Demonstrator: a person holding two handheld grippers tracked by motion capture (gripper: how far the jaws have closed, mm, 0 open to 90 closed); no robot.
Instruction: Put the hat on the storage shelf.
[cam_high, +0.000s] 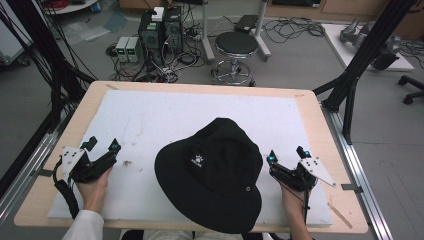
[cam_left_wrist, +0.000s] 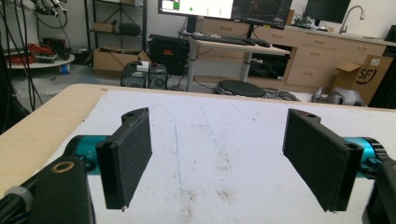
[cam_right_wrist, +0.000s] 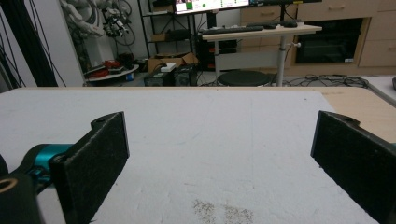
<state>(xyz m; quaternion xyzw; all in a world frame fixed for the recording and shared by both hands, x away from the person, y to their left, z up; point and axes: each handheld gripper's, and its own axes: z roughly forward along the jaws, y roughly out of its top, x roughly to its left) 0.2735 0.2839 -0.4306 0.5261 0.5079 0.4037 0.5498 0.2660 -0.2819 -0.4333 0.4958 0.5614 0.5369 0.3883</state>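
Note:
A black bucket hat (cam_high: 215, 172) with a small white logo lies crown up on the white mat (cam_high: 165, 120), near the table's front edge. My left gripper (cam_high: 102, 145) rests on the mat to the hat's left, open, jaws pointing away from me. In the left gripper view its gripper (cam_left_wrist: 217, 156) holds nothing, only stained mat between the pads. My right gripper (cam_high: 287, 154) sits just right of the hat's brim, open too. The right gripper view shows its gripper (cam_right_wrist: 219, 158) wide apart over bare mat.
The mat covers most of a wooden table (cam_high: 60, 145). Small brown stains (cam_high: 126, 163) mark the mat near the left gripper. Beyond the far edge stand a round stool (cam_high: 236, 46), computer boxes (cam_high: 160, 30) and cables on the floor. Black frame posts (cam_high: 367, 50) flank the table.

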